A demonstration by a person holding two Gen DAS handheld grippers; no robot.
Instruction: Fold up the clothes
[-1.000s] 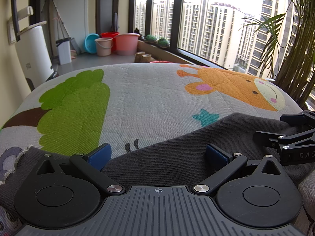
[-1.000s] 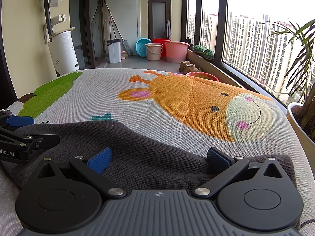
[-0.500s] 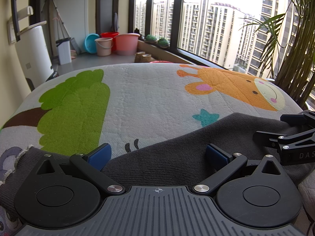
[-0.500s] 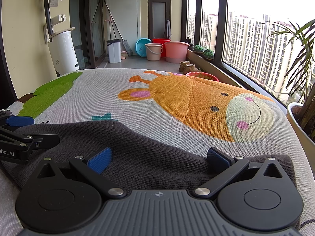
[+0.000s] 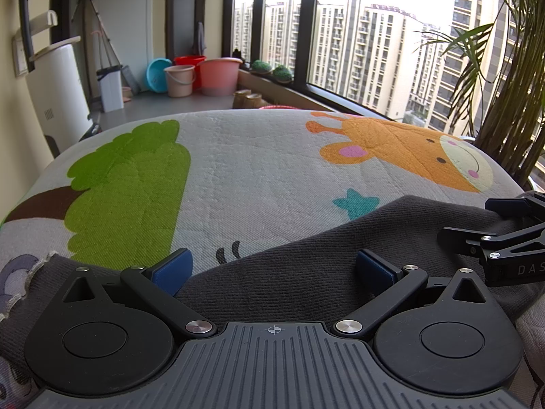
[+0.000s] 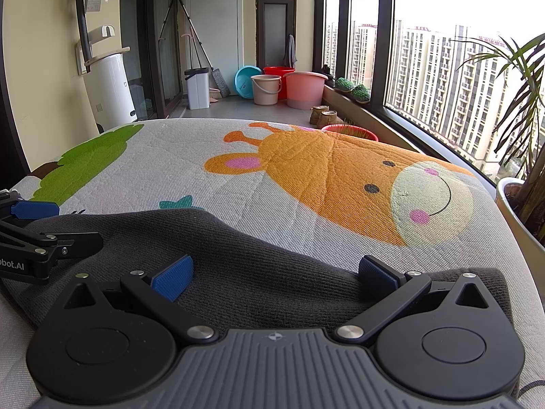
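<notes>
A dark grey knitted garment [image 5: 306, 266] lies along the near edge of a cartoon-printed mat [image 5: 238, 170]. My left gripper [image 5: 272, 267] hovers just over the garment's left part, open wide, blue pads apart with nothing between them. In the right wrist view the same garment [image 6: 259, 266] spreads under my right gripper [image 6: 274, 274], which is also open and empty. Each gripper shows in the other's view: the right one [image 5: 490, 238] at the right edge, the left one [image 6: 37, 235] at the left edge.
The mat carries a green tree [image 5: 133, 184] and an orange giraffe [image 6: 357, 187]. Beyond it stand plastic buckets [image 6: 293, 85], a white bin [image 6: 197, 87] and a white appliance [image 6: 112, 88]. A potted palm [image 6: 521, 177] stands at the right by the windows.
</notes>
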